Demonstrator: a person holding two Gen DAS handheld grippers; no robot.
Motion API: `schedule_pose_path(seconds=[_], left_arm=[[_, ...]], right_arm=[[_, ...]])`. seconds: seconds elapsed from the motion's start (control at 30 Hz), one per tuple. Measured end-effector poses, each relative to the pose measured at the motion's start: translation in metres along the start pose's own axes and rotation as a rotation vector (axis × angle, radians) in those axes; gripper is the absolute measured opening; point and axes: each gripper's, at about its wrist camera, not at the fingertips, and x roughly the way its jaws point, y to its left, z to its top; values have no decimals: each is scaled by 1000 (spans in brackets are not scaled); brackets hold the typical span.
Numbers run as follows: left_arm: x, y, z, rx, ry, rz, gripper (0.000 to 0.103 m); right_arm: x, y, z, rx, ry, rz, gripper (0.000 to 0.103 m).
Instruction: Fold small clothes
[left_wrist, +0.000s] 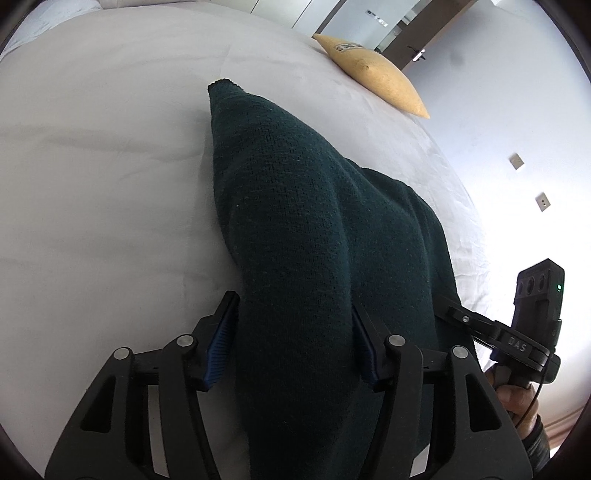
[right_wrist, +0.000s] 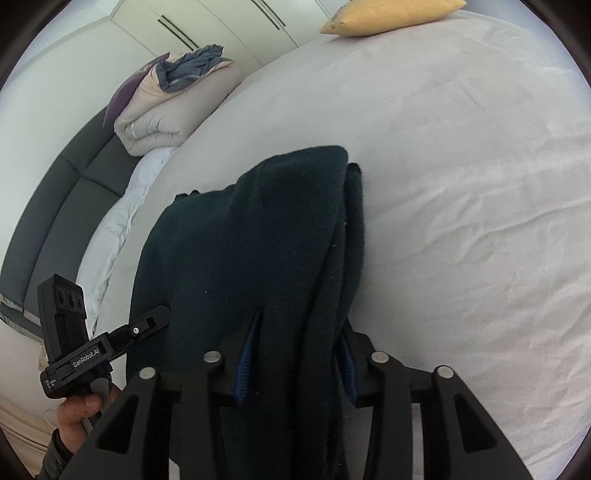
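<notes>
Garment: a dark green knit (left_wrist: 314, 229), folded into a thick bundle, lies on the white bed (left_wrist: 110, 184) and runs forward from both grippers, away from the cameras.
Left gripper (left_wrist: 295, 332): its jaws stand spread, one on each side of the knit's near end; the fabric fills the gap between them.
Left pads: the blue pad (left_wrist: 219, 347) on the left sits right against the knit's edge, the other is half sunk in the fabric; whether either one presses cannot be told.
Right gripper (right_wrist: 295, 354): its jaws stand apart too, with folds of the knit (right_wrist: 258, 240) draped between and over them.
Right pads: one blue pad (right_wrist: 245, 362) shows through a slit in the cloth, the other is mostly hidden by a fold; no firm pinch can be made out.
Grippers to each other: they sit side by side at the same near end of the knit, and each shows at the edge of the other's view, held by a hand (right_wrist: 79, 410).
Far end: the knit tapers to a corner ahead of the left gripper.
Beyond the knit: a yellow pillow (left_wrist: 373, 74) lies well ahead at the bed's far edge.
Left of the right gripper: a folded duvet (right_wrist: 173, 107) lies far off by the headboard.
</notes>
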Motion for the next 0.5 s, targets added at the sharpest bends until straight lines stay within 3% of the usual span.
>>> schedule_pose_path(seconds=[0.13,0.37,0.47,0.5], left_arm=[[-18,-7,-3,16,-30,37,58],[-77,-15,-19,17,-149,83,60],[-116,-27,-33,67,-256,123,62],[-132,-35,-40,102,-312,153,69]], right_arm=[[-24,-12,-6,27,-50,-47,59],[-49,-11,-23,37,-83,-167,59],[-65,-9,-33,56,-124,-207,59],[-72,-6,-36,52,-147,-214,59]])
